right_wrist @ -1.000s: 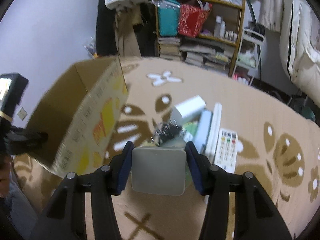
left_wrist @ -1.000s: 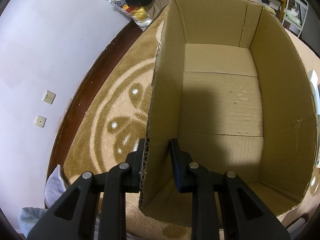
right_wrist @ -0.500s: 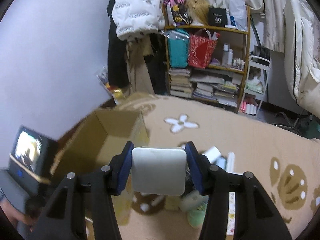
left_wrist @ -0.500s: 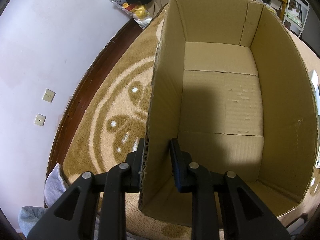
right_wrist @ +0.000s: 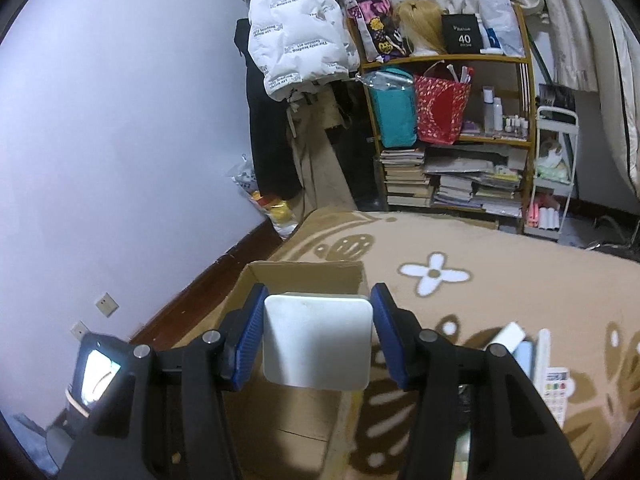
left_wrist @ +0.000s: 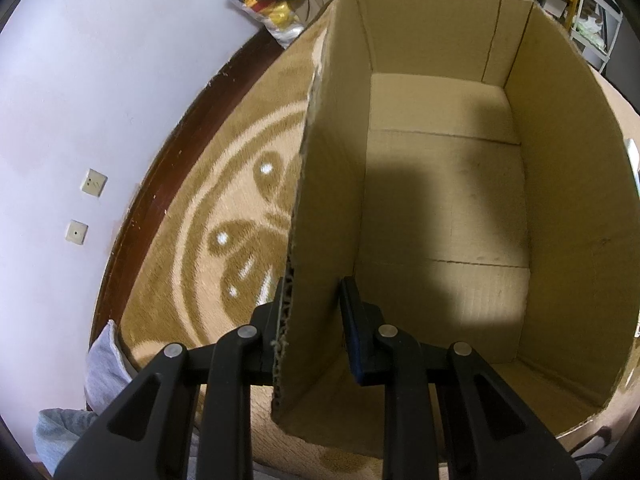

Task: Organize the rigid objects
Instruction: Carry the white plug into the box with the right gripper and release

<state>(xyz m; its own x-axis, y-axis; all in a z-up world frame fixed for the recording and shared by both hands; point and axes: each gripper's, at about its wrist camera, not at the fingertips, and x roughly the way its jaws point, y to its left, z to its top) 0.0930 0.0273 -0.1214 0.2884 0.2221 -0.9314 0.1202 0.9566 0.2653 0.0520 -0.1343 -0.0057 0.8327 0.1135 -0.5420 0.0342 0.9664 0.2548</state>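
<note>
- Between my right gripper's [right_wrist: 318, 342] blue pads sits a white square box [right_wrist: 318, 344], pinched on both its side edges; the jaws stand as far apart as the box is wide.
- From the right wrist, white box hangs in the air over the open top of the cardboard box [right_wrist: 304, 280], near its far wall.
- My left gripper [left_wrist: 310, 316] is clamped on the cardboard box's [left_wrist: 440, 208] near left wall: one finger outside, one inside, jaws nearly closed on the cardboard edge.
- Cardboard box interior is bare from the left wrist; a shadow falls across the floor panel.
- Box stands on the tan patterned rug [left_wrist: 224, 216], close to the rug's left edge by the dark baseboard [left_wrist: 160, 184].
- On the rug right of the box I see more items: a remote [right_wrist: 554, 384] with coloured buttons and pale flat boxes [right_wrist: 516, 344] just beside it, partly hidden behind my right finger.
- Bookshelf [right_wrist: 452, 140] well beyond the rug's far edge.
</note>
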